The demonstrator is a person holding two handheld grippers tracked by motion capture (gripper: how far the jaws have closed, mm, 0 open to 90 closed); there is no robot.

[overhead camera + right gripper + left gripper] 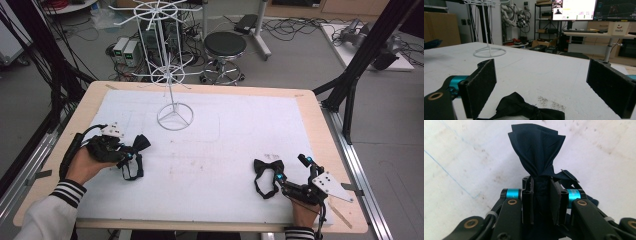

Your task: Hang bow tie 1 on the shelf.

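We see two black bow ties (141, 143) (268, 166) on the white mat (215, 150). The wire stand (174, 116) is white, the sleeve cuffs (67, 192) black-and-white striped.

L gripper (131, 155) sits at table's left edge, held in L hand (87, 162), striped sleeve cuff at wrist; jaws clamped tight, pointing toward table centre. R gripper (290, 172) low at front right, R hand (303, 210) behind it; jaws spread wide, nothing pinched between pads (480, 87).
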